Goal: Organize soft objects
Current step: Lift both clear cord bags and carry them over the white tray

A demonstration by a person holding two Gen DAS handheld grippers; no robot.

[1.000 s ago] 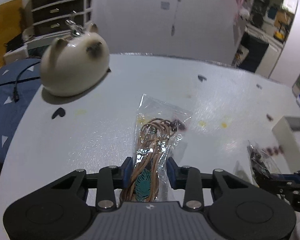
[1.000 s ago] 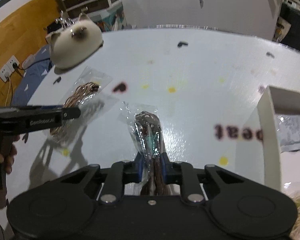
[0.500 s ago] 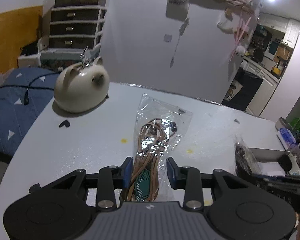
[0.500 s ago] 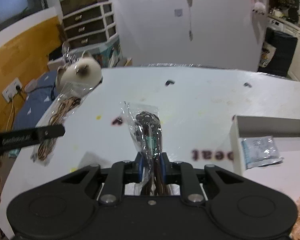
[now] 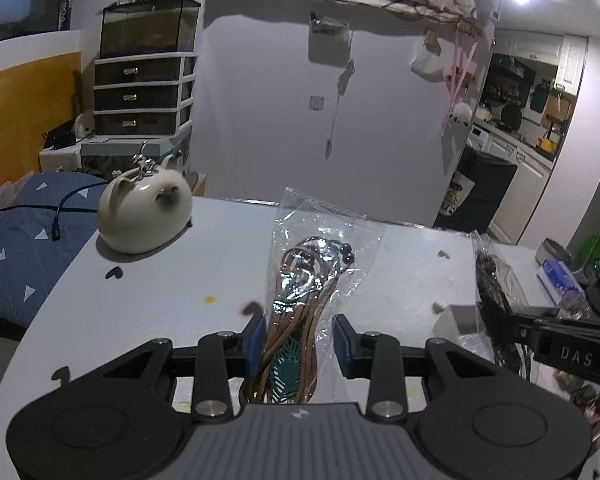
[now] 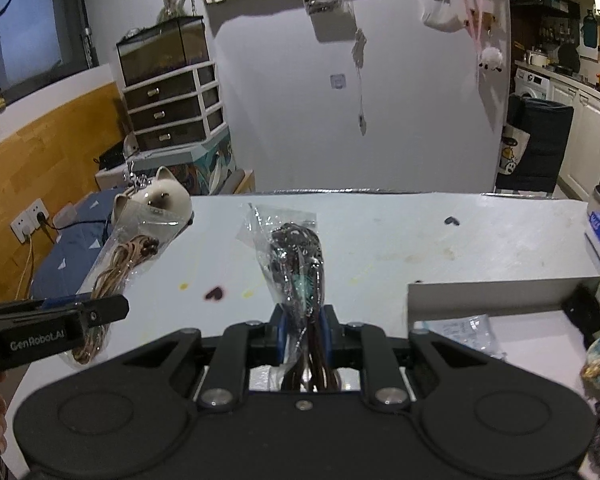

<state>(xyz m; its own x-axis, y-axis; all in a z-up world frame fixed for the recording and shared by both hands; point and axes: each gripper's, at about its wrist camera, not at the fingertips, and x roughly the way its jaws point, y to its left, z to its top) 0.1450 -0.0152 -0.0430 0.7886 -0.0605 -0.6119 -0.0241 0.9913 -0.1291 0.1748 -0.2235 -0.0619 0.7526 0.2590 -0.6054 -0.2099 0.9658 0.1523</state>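
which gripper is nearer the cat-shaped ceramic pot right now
Left. The left gripper, holding a bag of tan cords, is on the cat pot's side; the right gripper is farther off, beside the white box.

Two bagged cord bundles, both lifted above the white table [image 5: 148, 280].
I see a clear bag of tan cords [image 5: 306, 280] and a clear bag of dark cords [image 6: 298, 268], each standing upright, clear of the tabletop.

Readable lettering on the grippers
"GenRobot.AI" on the left gripper [image 6: 100, 314] finger; "DAS" on the right gripper [image 5: 500, 320] finger
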